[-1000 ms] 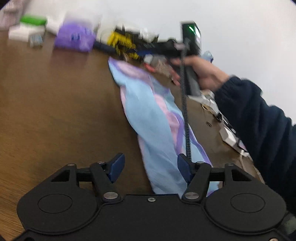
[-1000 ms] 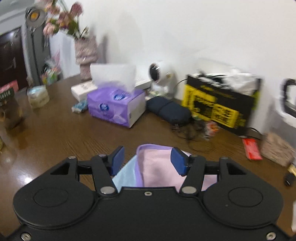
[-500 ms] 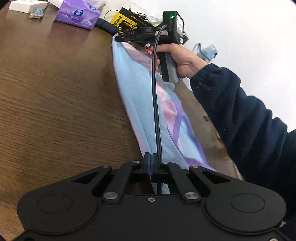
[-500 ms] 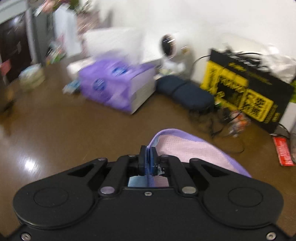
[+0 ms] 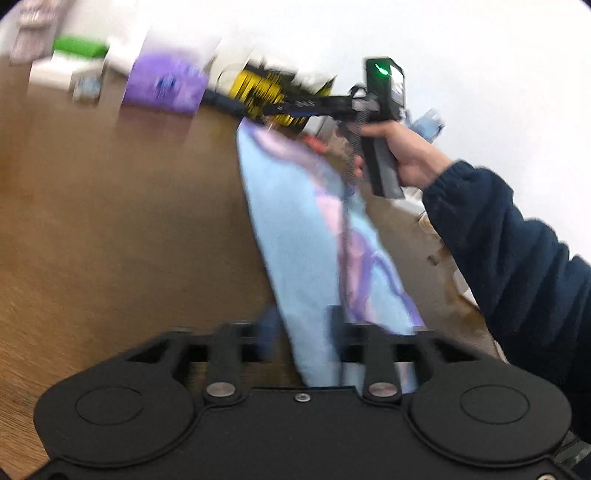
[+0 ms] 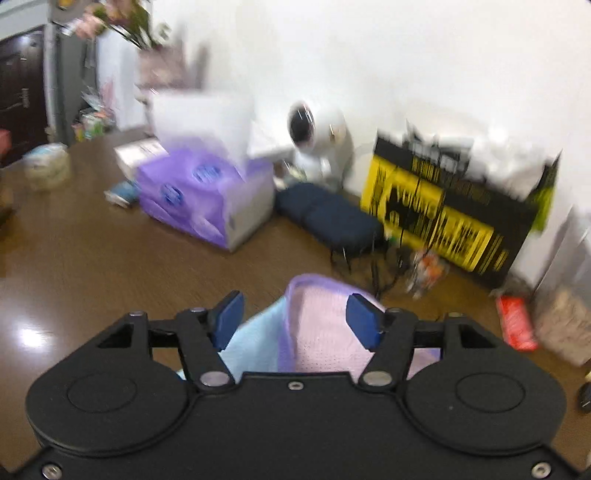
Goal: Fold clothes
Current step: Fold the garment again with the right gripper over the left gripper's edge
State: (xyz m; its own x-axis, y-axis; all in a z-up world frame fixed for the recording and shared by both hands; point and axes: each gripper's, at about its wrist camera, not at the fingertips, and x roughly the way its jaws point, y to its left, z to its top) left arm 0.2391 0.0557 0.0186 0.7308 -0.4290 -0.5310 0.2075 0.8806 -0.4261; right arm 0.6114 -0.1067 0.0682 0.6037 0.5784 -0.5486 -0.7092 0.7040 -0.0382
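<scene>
Two grippers, left gripper (image 5: 301, 332) and right gripper (image 6: 295, 317), jaws opening (nothing clamped), one folded garment (image 5: 295, 236) beneath.

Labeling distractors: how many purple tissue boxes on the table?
1. The purple tissue box sits on the wooden table near the wall, left of the dark pouch; it also shows blurred at top left in the left wrist view. Clutter could hide others.

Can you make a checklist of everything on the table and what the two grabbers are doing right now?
Surface: brown wooden table.
Job's things: light blue and pink cloth, lying in a long strip.
Clutter: purple tissue box, yellow-black bag, dark pouch, red packet.
Grippers: left gripper and right gripper both opening, cloth between the pads, not pinched.
Cables: coiled cable over the cloth.
Surroundings: white wall, flowers.
</scene>
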